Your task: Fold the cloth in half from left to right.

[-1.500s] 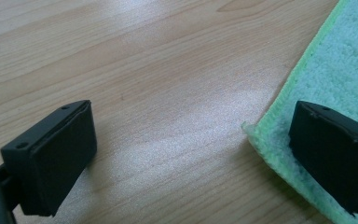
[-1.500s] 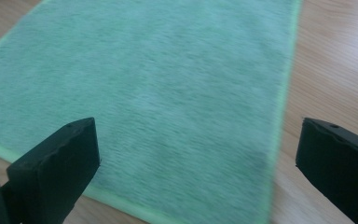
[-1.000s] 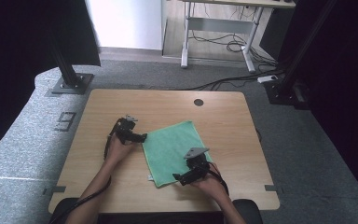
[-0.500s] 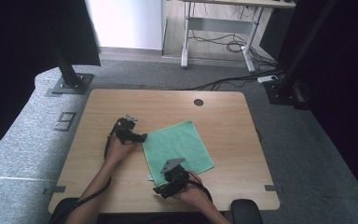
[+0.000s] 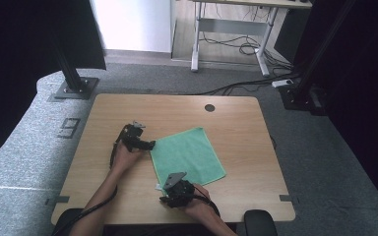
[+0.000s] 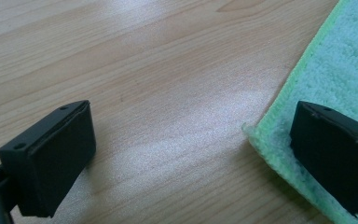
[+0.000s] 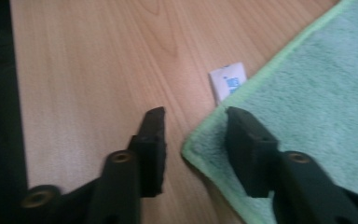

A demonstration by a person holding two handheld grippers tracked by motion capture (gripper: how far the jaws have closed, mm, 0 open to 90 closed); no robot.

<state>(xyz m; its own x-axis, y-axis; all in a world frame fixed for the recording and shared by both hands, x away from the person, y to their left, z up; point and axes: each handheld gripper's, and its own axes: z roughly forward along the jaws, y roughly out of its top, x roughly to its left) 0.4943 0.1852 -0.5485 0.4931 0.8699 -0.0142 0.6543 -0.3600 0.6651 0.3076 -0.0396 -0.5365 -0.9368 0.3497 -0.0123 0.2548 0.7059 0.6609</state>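
Cloth, green and spread flat, lies near the middle of the wooden tabletop, its white tag poking out at the near corner. The right gripper has just been closing, its 2 jaws straddling that near corner's edge without yet pinching it. The left gripper is released, jaws wide, 1 over the cloth's left corner and 1 on bare wood.

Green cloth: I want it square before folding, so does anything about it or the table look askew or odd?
The cloth lies flat but turned at an angle to the table edges. A small white tag sticks out at its near corner.
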